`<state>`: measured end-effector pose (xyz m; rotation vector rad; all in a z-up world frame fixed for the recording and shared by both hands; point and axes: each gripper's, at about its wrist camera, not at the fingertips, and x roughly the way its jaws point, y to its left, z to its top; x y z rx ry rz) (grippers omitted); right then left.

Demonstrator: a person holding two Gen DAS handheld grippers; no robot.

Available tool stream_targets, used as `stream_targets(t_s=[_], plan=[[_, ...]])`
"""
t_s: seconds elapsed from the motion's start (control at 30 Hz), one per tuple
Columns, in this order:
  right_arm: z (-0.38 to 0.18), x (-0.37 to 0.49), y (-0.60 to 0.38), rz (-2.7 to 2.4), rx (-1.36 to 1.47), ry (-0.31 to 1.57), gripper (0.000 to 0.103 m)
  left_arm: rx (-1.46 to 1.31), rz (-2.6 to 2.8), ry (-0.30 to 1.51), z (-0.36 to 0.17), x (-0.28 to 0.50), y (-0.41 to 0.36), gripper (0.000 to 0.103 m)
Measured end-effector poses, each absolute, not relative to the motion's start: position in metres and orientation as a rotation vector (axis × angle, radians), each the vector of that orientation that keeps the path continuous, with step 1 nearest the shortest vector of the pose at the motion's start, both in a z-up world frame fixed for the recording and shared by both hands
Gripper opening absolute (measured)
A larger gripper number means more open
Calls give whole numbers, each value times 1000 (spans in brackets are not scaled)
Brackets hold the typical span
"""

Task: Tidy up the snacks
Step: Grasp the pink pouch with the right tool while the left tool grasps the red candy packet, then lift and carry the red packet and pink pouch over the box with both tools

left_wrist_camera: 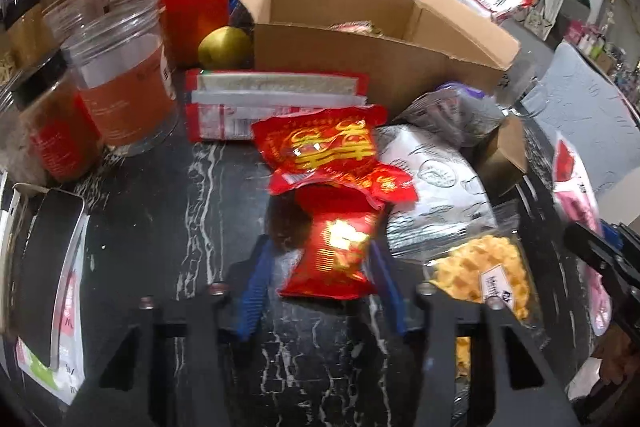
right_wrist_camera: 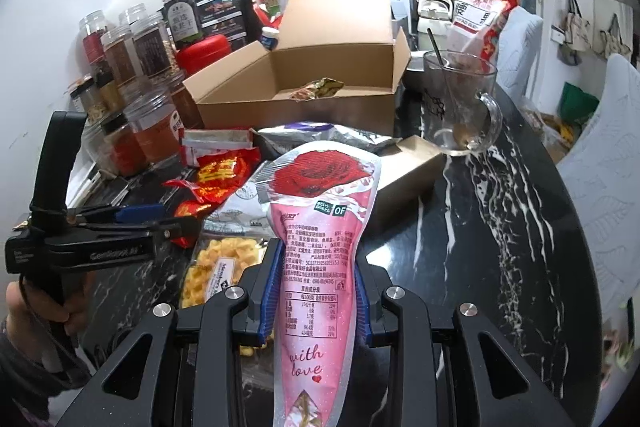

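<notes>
My left gripper (left_wrist_camera: 320, 271) has its blue fingers closed on a small red and gold snack packet (left_wrist_camera: 334, 259), held low over the black marble table (left_wrist_camera: 172, 211). A second red and gold packet (left_wrist_camera: 320, 143) lies just beyond it. My right gripper (right_wrist_camera: 320, 291) is shut on a pink rose-print pouch (right_wrist_camera: 318, 251) and holds it upright above the table. The open cardboard box (right_wrist_camera: 320, 67) stands behind, with one wrapped snack (right_wrist_camera: 316, 89) inside. The box also shows in the left wrist view (left_wrist_camera: 360, 39). The left gripper shows in the right wrist view (right_wrist_camera: 120, 227) at the left.
Several jars (left_wrist_camera: 120, 79) stand at the left. A red flat pack (left_wrist_camera: 272, 103), a silver bag (left_wrist_camera: 432, 179), a clear bag of yellow crackers (left_wrist_camera: 484, 267) and a small brown box (right_wrist_camera: 408, 167) lie around. A glass mug with a spoon (right_wrist_camera: 460, 103) stands right of the box.
</notes>
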<state>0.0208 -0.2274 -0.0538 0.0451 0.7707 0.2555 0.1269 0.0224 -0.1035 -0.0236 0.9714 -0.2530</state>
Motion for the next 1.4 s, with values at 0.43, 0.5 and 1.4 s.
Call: stream_targets(t_s=[0.43,0.5,1.4], plan=[[-58,21,-225,266,49,782,31,32,-285,970,-115,141,18,36],[-60,21,-224,264,50,787,31,37,-290,959,-115,137,17,34],[-66,4,-210,310,96,812,32,14,-297,973,-113,123,19,39]])
